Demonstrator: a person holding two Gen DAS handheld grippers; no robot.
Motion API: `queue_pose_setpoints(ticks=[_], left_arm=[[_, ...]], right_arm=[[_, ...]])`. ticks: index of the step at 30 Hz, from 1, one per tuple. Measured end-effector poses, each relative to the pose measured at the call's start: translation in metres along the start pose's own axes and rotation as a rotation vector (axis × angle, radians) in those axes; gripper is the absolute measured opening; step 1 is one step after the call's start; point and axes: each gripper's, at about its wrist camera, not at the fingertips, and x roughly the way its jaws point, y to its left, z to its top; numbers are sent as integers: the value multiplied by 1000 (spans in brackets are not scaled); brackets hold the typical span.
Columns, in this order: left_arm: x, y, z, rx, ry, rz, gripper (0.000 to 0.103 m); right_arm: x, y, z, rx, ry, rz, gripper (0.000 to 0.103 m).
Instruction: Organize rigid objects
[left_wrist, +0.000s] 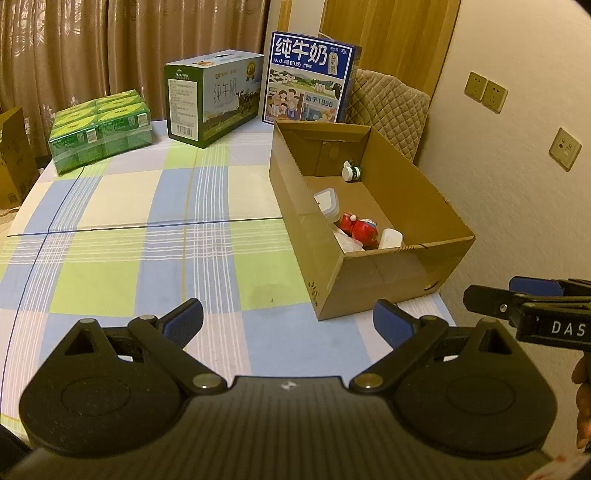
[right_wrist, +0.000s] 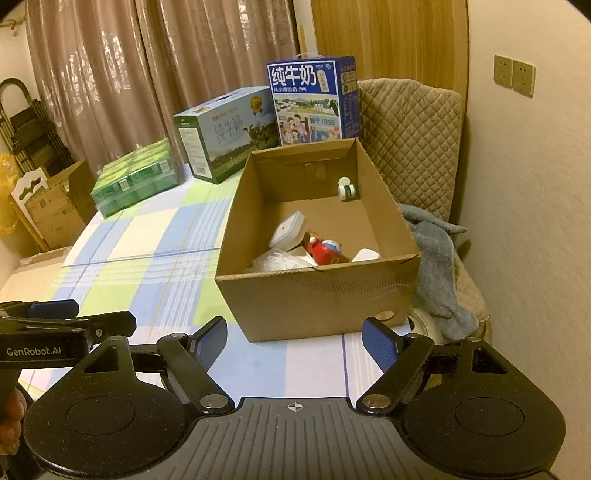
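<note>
Your left hand-held gripper (left_wrist: 288, 325) hangs nearest, jaws spread wide with nothing between the blue pads, tilted down over bare checked cloth on the counter (left_wrist: 147, 229). Your right hand-held gripper (right_wrist: 293, 341) is likewise released and empty, aimed at the near wall of the box (right_wrist: 314, 291), which sits at twelve o'clock just ahead of it. Both are held side by side and low, angled forward and down, so neither is reaching.

Everything loose seems already gathered, since the box holds the red toy (right_wrist: 325, 249), a white lidded tub (right_wrist: 290, 230), a small bottle (right_wrist: 347, 188) in the far corner and a white cup (right_wrist: 365, 255) against the near wall. Milk cartons (left_wrist: 218, 99) and the green packs (left_wrist: 101, 131) stand at ten to eleven o'clock, well apart from the box, probably as backdrop.
</note>
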Motion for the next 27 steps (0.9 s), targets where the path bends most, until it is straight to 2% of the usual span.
queue_pose_setpoints(ticks=[27], left_arm=[[3, -3, 0, -1, 6, 1, 97]], right_arm=[[-2, -2, 3, 4, -3, -1, 77]])
